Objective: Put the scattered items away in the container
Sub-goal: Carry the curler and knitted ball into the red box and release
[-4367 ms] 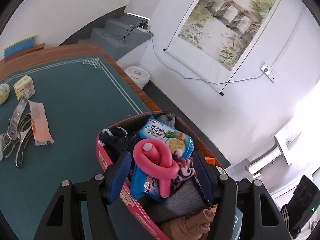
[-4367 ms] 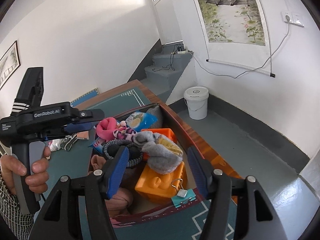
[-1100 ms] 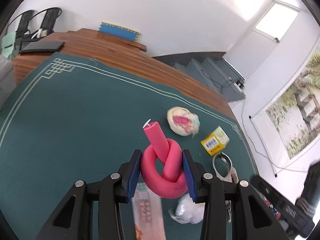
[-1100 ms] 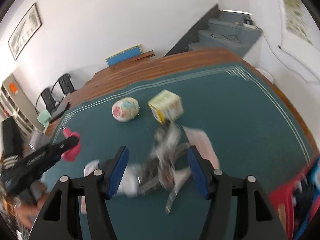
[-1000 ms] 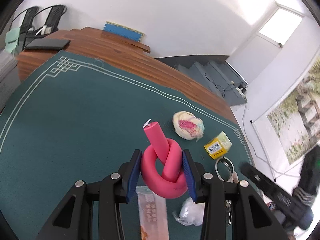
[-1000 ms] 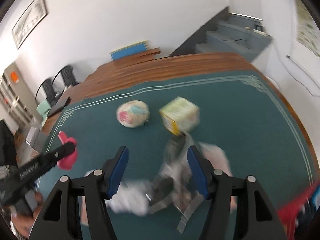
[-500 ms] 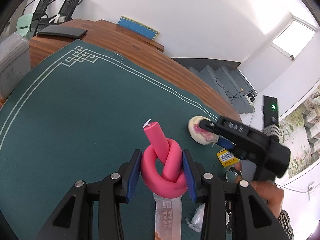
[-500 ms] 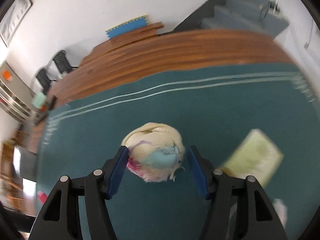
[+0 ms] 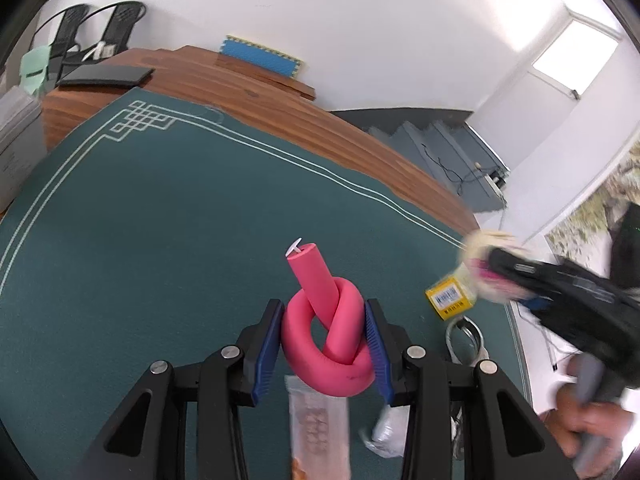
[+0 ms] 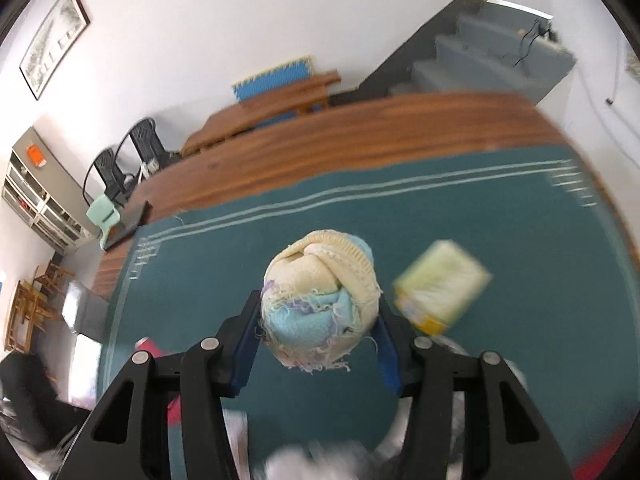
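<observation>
The left gripper [image 9: 325, 344] is clamped on a pink foam tube [image 9: 326, 334], a smooth, rounded rod tied into a loose knot, with one blunt end standing up and tilted to the left. Its blue ribbed pads [image 9: 266, 354] press the knot from both sides above the dark green felt mat [image 9: 160, 232], which has a thin white line border with a fret corner. Just below the knot lies a clear, crinkled snack sachet [image 9: 318, 420], and to its right a small wad of clear plastic [image 9: 386, 432]. Further right sits a small yellow carton [image 9: 450, 300] with a barcode, with metal pliers [image 9: 466, 338] near it.

The right gripper [image 10: 318, 338] is closed on a sock ball [image 10: 320, 300], a soft, fuzzy cream knit bundle with pale blue and frayed threads, held above the mat. The carton [image 10: 440, 284] appears blurred to its right. A hand [image 9: 580, 420] grips that tool's handle at the right edge of the left view. Beyond the mat runs polished brown wood table [image 10: 360, 136].
</observation>
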`<state>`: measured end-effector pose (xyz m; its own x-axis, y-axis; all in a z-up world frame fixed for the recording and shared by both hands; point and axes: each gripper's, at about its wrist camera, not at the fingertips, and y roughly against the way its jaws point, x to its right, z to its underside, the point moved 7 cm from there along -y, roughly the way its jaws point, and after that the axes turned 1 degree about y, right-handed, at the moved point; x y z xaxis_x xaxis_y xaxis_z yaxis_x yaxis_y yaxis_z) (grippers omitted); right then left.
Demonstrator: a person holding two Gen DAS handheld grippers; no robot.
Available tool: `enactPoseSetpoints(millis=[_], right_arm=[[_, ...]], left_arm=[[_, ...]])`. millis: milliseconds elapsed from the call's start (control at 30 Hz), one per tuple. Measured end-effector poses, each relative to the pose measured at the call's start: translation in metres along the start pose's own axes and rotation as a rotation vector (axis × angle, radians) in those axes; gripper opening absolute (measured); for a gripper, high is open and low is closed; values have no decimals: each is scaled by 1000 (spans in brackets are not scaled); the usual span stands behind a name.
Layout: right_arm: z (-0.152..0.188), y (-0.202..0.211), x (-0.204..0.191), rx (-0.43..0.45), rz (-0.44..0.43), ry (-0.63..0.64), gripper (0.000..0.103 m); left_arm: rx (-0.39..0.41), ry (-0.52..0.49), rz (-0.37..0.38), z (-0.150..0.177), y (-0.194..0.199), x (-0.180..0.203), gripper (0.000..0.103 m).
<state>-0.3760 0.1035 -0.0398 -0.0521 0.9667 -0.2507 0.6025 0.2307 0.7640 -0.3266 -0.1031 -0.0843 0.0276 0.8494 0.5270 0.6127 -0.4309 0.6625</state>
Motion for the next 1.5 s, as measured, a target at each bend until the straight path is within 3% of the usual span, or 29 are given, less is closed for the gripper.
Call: enactPoseSetpoints(millis=[133, 367, 600, 833, 1300, 1500], right_arm=[[21, 76, 39, 71, 55, -16, 55], [98, 192, 130, 168, 182, -80, 55], [162, 274, 205, 240, 301, -134, 55], [186, 294, 237, 285, 314, -145, 55], [229, 320, 292, 324, 279, -198, 55], [235, 320, 294, 339, 237, -195, 55]], left_arm=[[0, -68, 19, 8, 4, 25, 42], [10, -209, 36, 31, 18, 73, 42], [-36, -314, 104, 76, 34, 138, 42], [-125, -458, 221, 146, 39, 228, 42], [-394, -590, 438, 286, 24, 352, 42], [-407, -644, 424, 306, 16, 360, 42]])
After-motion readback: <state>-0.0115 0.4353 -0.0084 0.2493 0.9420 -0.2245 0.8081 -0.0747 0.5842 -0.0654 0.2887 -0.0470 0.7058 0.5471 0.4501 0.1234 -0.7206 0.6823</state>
